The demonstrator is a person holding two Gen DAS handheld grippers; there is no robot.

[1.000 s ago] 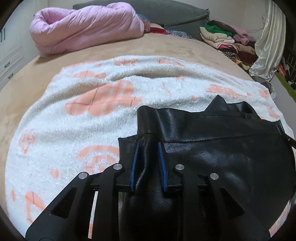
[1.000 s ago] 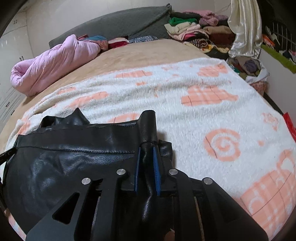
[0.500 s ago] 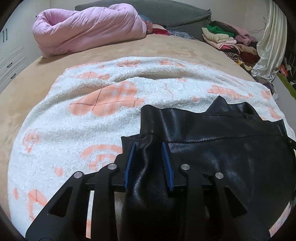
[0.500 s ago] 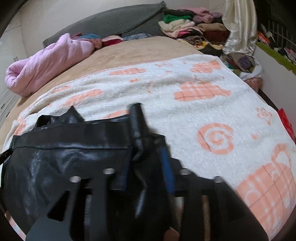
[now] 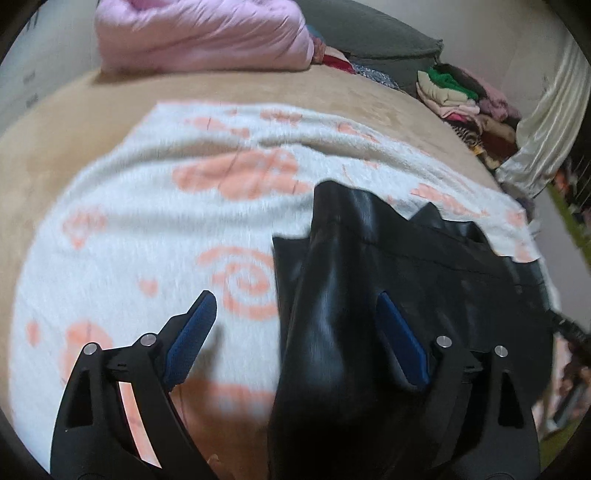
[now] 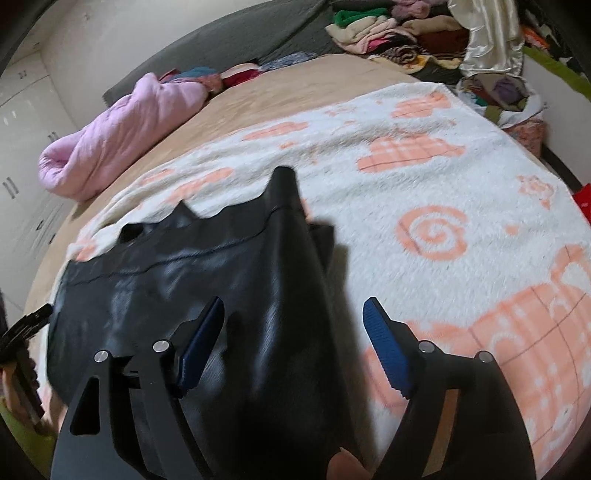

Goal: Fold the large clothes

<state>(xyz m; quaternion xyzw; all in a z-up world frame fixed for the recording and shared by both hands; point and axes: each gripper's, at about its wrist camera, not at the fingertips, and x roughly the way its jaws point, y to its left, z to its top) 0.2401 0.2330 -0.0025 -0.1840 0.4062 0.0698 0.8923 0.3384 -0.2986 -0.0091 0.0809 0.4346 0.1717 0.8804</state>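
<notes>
A black leather garment lies on a white blanket with orange shapes on the bed. My left gripper is open; a raised fold of the garment stands between its blue pads, nearer the right pad. In the right wrist view the garment spreads left, and my right gripper is open with a raised fold between its blue pads, touching neither. Both views are blurred by motion.
A rolled pink quilt lies at the head of the tan bed, and it also shows in the right wrist view. Stacks of folded clothes and a cream curtain stand at the far right.
Both grippers were shut on folds of the black garment and have opened wide. The folds stay standing between the pads. Both cameras have shifted.
</notes>
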